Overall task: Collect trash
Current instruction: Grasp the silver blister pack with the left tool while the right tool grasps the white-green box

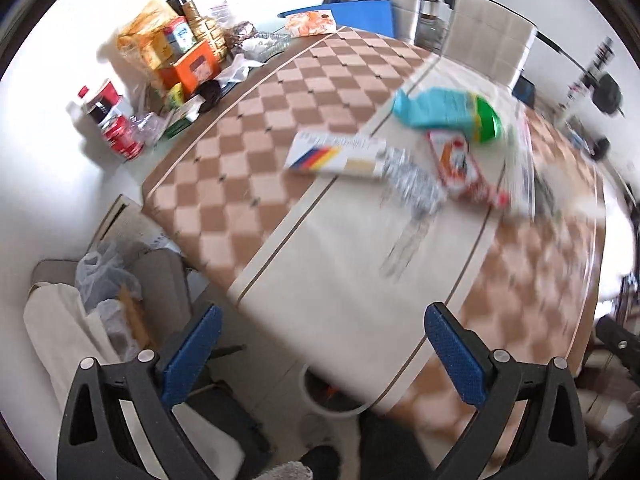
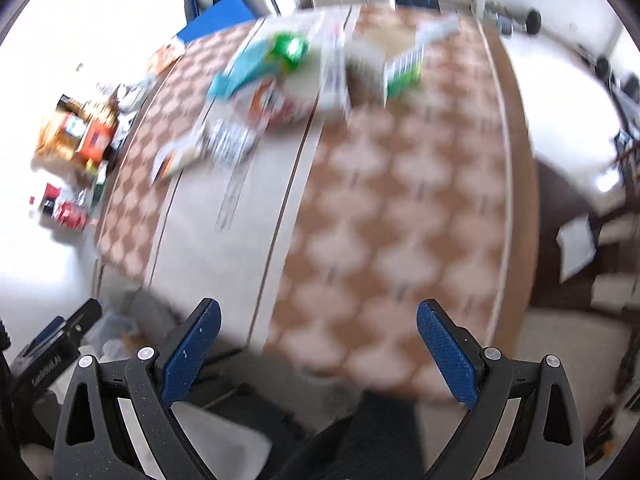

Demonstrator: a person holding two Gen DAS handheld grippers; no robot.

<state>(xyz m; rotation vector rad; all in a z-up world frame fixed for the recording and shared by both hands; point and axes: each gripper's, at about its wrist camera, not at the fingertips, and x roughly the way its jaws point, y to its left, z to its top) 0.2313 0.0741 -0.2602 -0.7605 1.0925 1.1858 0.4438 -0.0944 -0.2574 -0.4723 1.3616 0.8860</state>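
Both grippers, left (image 1: 322, 352) and right (image 2: 318, 350), hover empty with fingers spread wide at the counter's (image 1: 320, 264) near edge; the trash pile (image 1: 436, 148) lies well ahead, upper right of the left view, box (image 1: 336, 156) lengthwise across.

A brown and cream checkered tablecloth (image 1: 256, 128) covers the table ahead of the gripper. Far to its left stand orange boxes (image 1: 192, 68) and a red can (image 1: 122, 136). A pale padded chair (image 1: 488, 36) sits beyond the table, ahead and right.
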